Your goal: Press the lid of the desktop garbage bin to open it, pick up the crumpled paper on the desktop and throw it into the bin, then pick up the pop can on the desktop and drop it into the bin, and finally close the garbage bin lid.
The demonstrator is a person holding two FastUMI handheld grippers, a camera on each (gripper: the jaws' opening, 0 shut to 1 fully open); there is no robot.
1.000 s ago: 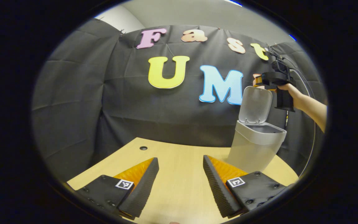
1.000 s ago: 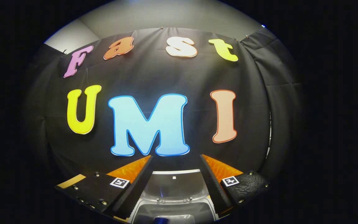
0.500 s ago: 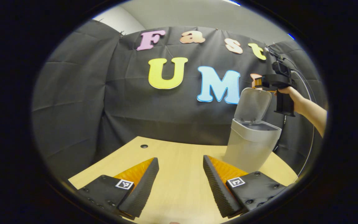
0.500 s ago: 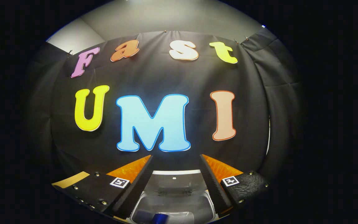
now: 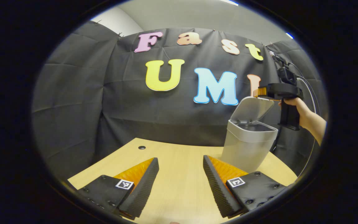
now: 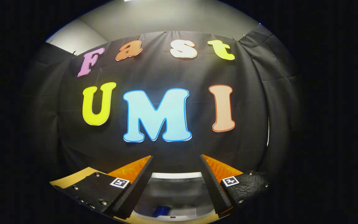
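Note:
The grey desktop bin (image 5: 247, 149) stands on the wooden table (image 5: 179, 193) at the right of the left gripper view. Its lid (image 5: 251, 109) is hinged at the back and tilts about halfway down over the mouth. The right gripper (image 5: 259, 91), held by a hand (image 5: 295, 104), rests on the lid's raised edge. In the right gripper view that gripper (image 6: 176, 157) is open, with the lid's pale edge (image 6: 176, 175) just below its fingers. A blue thing (image 6: 160, 211), apparently the pop can, lies inside the bin. My left gripper (image 5: 180, 159) hovers open over the table, holding nothing.
A small round hole (image 5: 141, 147) sits in the tabletop near its far left edge. A cable (image 5: 309, 90) hangs from the right gripper behind the bin. Black cloth walls close the booth behind and to the sides.
The lid has swung down from nearly upright to about half closed, and the right gripper has come down with it. The left gripper has stayed open and has hardly moved.

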